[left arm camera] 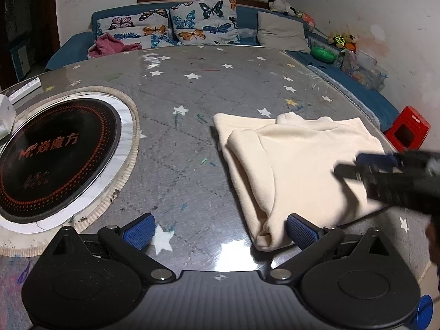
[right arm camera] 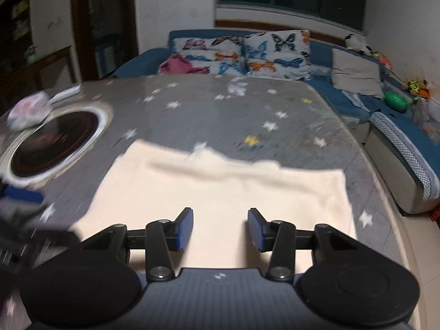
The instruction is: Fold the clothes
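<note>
A cream garment [left arm camera: 297, 159] lies folded into a rough rectangle on the right half of the star-printed table [left arm camera: 178, 143]. My left gripper [left arm camera: 220, 228] stands wide open at the garment's near left corner. Its right pad is beside the folded edge and only bare table shows between its fingers. Blurred, my right gripper [left arm camera: 354, 165] reaches in from the right over the garment's right side. In the right wrist view my right gripper [right arm camera: 220, 220] is open above the cream garment [right arm camera: 220, 181], with nothing pinched between its blue pads. The left gripper [right arm camera: 22, 200] shows blurred at the left edge.
A round black induction hob [left arm camera: 55, 159] is set into the table at the left, with a white tissue pack [left arm camera: 5, 118] beside it. A blue sofa with butterfly cushions [left arm camera: 189, 24] and a pink cloth [left arm camera: 110, 45] wraps the far side. A red stool [left arm camera: 409, 129] stands by the table's right edge.
</note>
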### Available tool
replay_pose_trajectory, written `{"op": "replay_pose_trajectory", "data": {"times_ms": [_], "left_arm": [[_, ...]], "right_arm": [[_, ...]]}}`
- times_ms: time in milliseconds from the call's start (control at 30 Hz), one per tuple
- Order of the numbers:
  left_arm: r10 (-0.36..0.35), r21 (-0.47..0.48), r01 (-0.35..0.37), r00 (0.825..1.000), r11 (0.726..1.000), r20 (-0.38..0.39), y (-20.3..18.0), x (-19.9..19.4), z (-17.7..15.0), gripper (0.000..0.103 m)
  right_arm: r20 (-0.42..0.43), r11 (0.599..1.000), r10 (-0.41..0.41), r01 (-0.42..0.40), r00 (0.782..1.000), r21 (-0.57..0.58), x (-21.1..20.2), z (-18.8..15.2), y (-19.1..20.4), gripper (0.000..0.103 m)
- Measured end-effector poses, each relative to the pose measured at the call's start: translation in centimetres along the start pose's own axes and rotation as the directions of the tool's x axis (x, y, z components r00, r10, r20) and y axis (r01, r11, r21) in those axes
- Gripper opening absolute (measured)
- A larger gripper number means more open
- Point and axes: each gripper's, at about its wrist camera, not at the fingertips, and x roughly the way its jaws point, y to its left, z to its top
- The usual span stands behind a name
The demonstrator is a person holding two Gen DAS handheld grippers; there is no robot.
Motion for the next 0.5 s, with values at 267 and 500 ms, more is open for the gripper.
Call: {"op": "replay_pose_trajectory", "data": {"times_ms": [267,500], "left_arm": [[0.010,0.004,-0.010,1.000,1.000,0.002,-0.5,-0.6,-0.3,0.103],[0.030,0.032,-0.031,0.999,0.999,0.012,-1.2,-1.2,-0.9,0.103]], "right_arm": [[0.022,1.000,-0.001,0.001,1.000,-0.015,-3.0,-2.2,1.7,0.054],[0.036,1.000,-0.015,0.014,0.999,0.022,-4.0,-3.5,2.0,0.058]]}}
